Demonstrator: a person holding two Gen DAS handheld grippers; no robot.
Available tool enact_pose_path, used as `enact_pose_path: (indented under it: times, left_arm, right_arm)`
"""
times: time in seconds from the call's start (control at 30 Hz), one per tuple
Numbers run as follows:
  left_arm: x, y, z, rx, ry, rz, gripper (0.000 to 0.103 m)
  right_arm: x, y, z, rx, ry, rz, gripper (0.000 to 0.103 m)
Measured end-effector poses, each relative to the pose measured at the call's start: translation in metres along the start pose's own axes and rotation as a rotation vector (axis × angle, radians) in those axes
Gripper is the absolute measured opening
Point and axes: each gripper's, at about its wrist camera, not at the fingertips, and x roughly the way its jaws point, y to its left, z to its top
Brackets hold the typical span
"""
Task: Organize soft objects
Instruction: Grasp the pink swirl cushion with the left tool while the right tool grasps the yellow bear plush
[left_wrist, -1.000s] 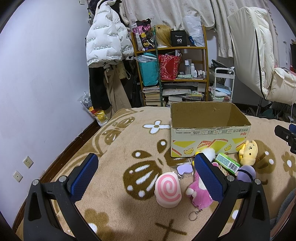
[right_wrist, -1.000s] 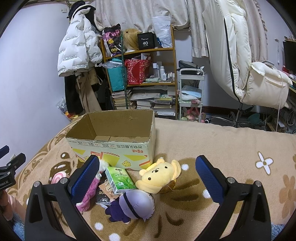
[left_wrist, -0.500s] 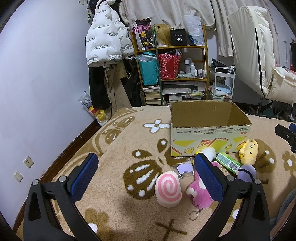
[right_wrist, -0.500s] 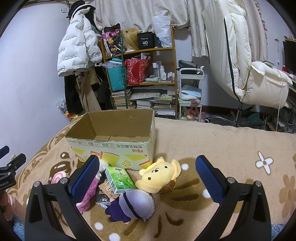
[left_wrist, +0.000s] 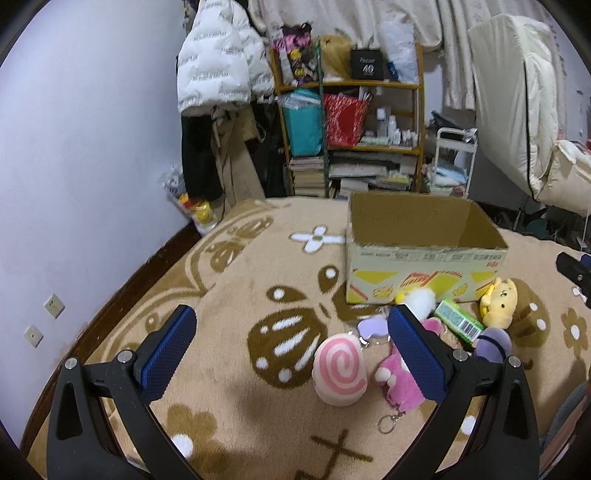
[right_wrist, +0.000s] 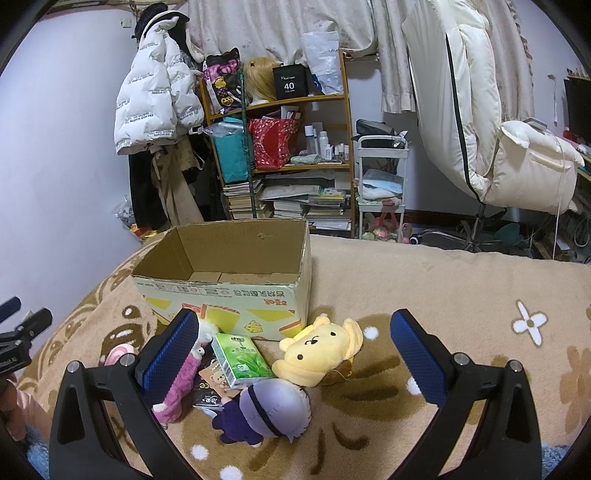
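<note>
Soft toys lie in a loose cluster on the blanket (right_wrist: 424, 280) just in front of the cardboard box (right_wrist: 236, 295), and we hold both grippers above them with nothing in either. Our left gripper (left_wrist: 291, 350) has its jaws spread wide; the pink swirl plush (left_wrist: 340, 369) sits low between its fingers, nearer the right one, and the pink plush (left_wrist: 397, 384) lies partly behind that right finger. Our right gripper (right_wrist: 295, 358) is likewise spread wide: the yellow bear (right_wrist: 319, 350) and the purple doll (right_wrist: 271, 410) lie between its fingers, the doll nearest us and touching the bear's lower edge. The green pack (right_wrist: 242, 354) rests just left of the bear, close to the box front, over a small flat packet. In this view the pink plush shows just inside the left finger, which covers part of it. The box stands open and upright beyond all of them, its inside bare as far as we see
</note>
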Motion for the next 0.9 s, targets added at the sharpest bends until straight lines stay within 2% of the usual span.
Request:
enact_pose_path:
  times: [0.37, 0.63, 0.9]
  left_arm:
    - [0.027, 0.005, 0.016, -0.053, 0.116, -0.039, 0.102]
    - [0.060, -0.006, 0.023, -0.060, 0.197, -0.066, 0.102]
    - [0.099, -0.016, 0.012, -0.037, 0.301, -0.077, 0.102]
  right_arm:
    - [0.023, 0.006, 0.006, 0.007, 0.013, 0.019, 0.103]
    - [0.060, -0.002, 0.008, 0.033, 0.096, -0.006, 0.103]
    - [0.102, -0.007, -0.003, 0.023, 0.200, -0.035, 0.103]
